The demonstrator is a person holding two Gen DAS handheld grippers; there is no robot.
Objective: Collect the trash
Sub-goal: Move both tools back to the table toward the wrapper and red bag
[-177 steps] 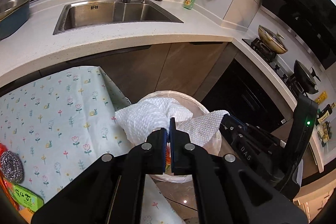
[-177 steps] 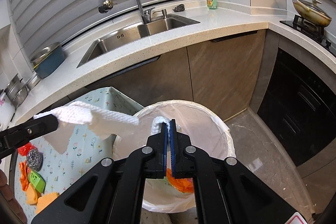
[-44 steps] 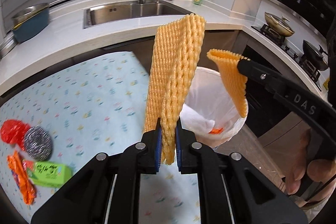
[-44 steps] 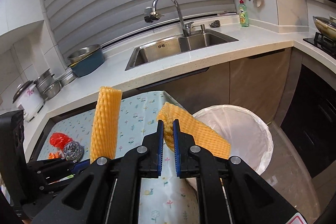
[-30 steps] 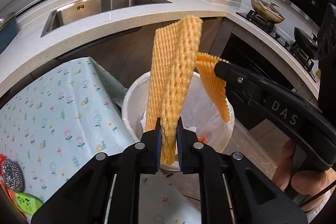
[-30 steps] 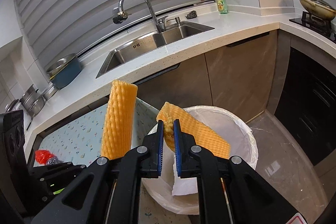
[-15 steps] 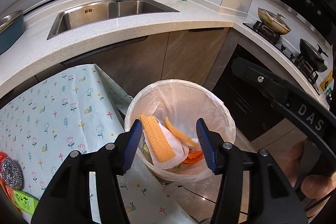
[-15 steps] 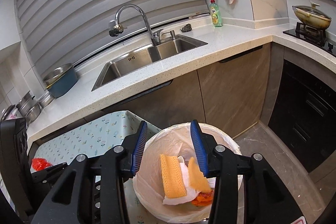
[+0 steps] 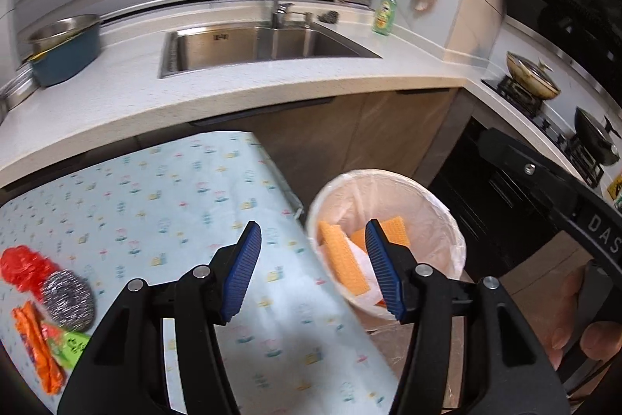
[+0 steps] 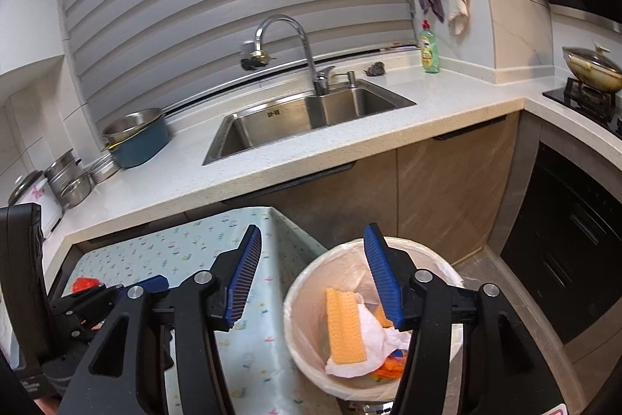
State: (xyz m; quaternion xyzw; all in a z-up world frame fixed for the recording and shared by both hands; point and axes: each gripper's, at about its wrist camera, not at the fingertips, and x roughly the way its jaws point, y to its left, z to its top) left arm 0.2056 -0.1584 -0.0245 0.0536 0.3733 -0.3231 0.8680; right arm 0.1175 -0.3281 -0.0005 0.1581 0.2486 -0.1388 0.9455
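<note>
Change: both grippers have just been opening; the orange foam net (image 10: 344, 327), pinched a second ago, now lies in the lined trash bin (image 10: 295, 302).
Left gripper (image 9: 313, 269): spread, nothing between the jaws.
Right gripper (image 10: 311, 273): spread, nothing between the jaws.
Remaining: red wrapper (image 9: 19, 265), steel scourer (image 9: 68, 294) and green packet (image 9: 74, 347) lie on the tabletop (image 9: 155, 189).
Judgement: 1 drop complete; task unfinished.

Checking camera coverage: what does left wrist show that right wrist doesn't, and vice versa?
Left wrist only: steel scourer, green packet and orange scraps on the table, a black wok, the person's hand.

Right wrist only: stacked steel pots on the counter, the left gripper from the side.

Both: bin holding orange foam nets, floral tablecloth, sink, soap bottle, red wad.
</note>
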